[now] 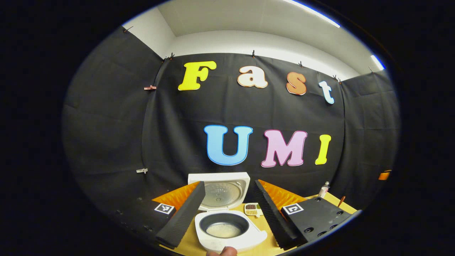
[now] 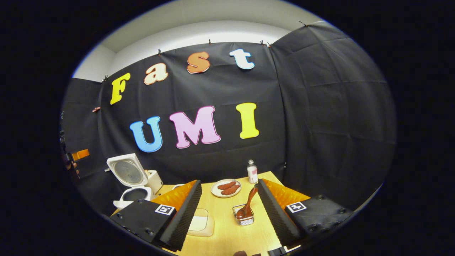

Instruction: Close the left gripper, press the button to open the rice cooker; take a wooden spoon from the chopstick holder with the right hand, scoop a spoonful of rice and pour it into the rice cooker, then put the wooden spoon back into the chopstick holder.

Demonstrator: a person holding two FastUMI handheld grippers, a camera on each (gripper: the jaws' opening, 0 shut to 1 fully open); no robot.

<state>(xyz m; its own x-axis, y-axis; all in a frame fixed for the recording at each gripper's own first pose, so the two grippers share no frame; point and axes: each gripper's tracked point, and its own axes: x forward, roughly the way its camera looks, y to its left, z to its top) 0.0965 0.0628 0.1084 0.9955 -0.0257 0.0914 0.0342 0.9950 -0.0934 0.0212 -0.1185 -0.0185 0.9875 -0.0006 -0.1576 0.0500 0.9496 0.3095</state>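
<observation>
Rice cooker (image 1: 227, 227) sits with its lid up between the wide-spread fingers of the left gripper (image 1: 227, 222), some rice in its pot. Right gripper (image 2: 227, 217) is also wide open, holding nothing, and between its fingers the wooden spoon (image 2: 247, 204) leans in the chopstick holder (image 2: 244, 217) mid-table. Bare table (image 2: 227, 234) surrounds the holder. Toward the far edge are a plate (image 2: 225, 188) and small bottle (image 2: 252, 171). A pale tray (image 2: 199, 223) is partly hidden.

No readable words or numbers on any object, square black-and-white coded marker (image 1: 164, 208) on left gripper (image 1: 227, 213), another such marker (image 2: 296, 207) on right gripper (image 2: 229, 217), bottle (image 2: 252, 171) label too small to read
</observation>
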